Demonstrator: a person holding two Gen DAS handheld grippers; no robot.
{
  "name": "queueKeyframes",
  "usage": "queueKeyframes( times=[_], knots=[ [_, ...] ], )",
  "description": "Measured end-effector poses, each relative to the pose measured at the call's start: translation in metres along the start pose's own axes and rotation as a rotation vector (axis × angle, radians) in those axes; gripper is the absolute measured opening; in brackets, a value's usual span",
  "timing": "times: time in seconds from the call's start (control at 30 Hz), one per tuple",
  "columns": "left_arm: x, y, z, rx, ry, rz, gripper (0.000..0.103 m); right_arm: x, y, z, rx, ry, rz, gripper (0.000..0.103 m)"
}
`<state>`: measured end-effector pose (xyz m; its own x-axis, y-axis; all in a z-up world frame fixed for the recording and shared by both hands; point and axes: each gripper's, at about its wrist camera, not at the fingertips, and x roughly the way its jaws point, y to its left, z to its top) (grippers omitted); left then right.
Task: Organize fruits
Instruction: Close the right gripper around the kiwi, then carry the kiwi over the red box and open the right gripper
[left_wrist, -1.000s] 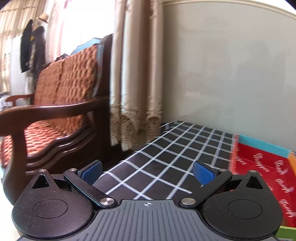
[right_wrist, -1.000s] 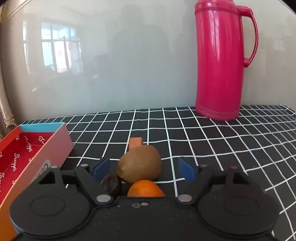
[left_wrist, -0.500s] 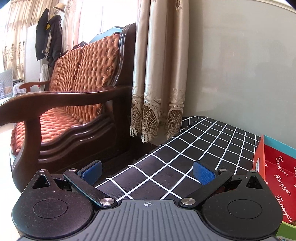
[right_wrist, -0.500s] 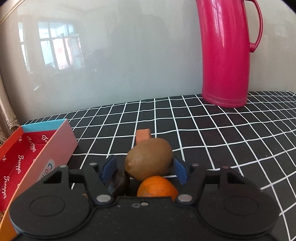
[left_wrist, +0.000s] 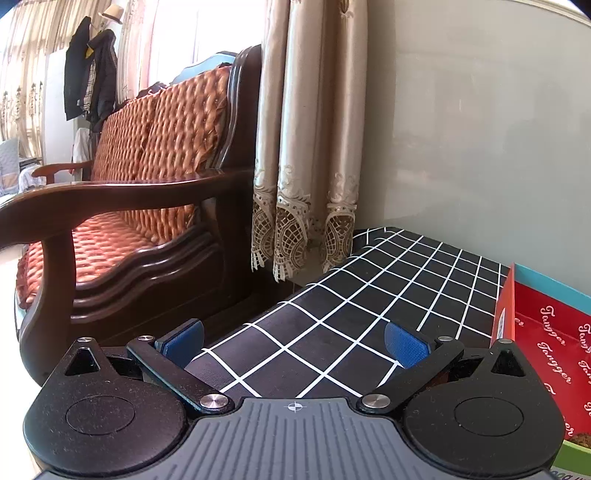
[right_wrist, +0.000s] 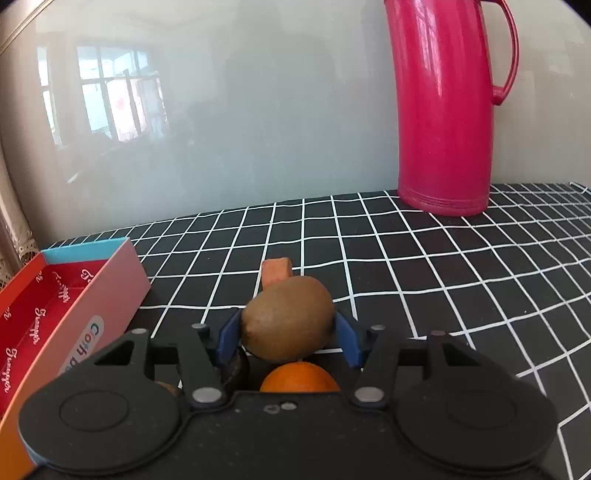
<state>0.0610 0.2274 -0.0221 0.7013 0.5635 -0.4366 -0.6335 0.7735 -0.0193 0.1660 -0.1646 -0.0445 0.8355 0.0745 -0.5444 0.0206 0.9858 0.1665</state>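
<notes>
So the right gripper has just been closing its jaws and now has the fuzzy brown oval kiwi clamped between the blue pads, dead ahead at 12 o'clock, long axis lying crosswise from pad to pad. The open red cardboard box with the pink side sits at about 9 o'clock on the black white-grid table, so I'd guess the carry goes left. The left gripper has its jaws spread wide, nothing between them.
</notes>
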Motion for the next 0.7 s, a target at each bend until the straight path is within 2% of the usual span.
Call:
queueKeyframes(
  times=[0.03, 0.13, 0.3, 0.47, 0.7],
  knots=[
    [-0.001, 0.0, 0.0, 0.002, -0.001, 0.0, 0.103, 0.001, -0.001, 0.0, 0.007, 0.001, -0.001, 0.062],
    [-0.001, 0.0, 0.0, 0.001, 0.001, 0.0, 0.103, 0.008, -0.004, 0.002, 0.032, 0.025, 0.014, 0.057],
    [0.0, 0.0, 0.0, -0.001, 0.007, -0.003, 0.103, 0.006, -0.006, 0.002, 0.033, 0.028, 0.018, 0.055],
    [-0.002, 0.001, 0.0, -0.003, 0.002, -0.008, 0.103, -0.006, -0.007, 0.002, 0.029, -0.018, 0.005, 0.055],
    [-0.007, 0.007, 0.0, -0.005, -0.01, -0.006, 0.103, -0.033, 0.009, 0.007, -0.026, -0.082, 0.04, 0.055]
  ],
)
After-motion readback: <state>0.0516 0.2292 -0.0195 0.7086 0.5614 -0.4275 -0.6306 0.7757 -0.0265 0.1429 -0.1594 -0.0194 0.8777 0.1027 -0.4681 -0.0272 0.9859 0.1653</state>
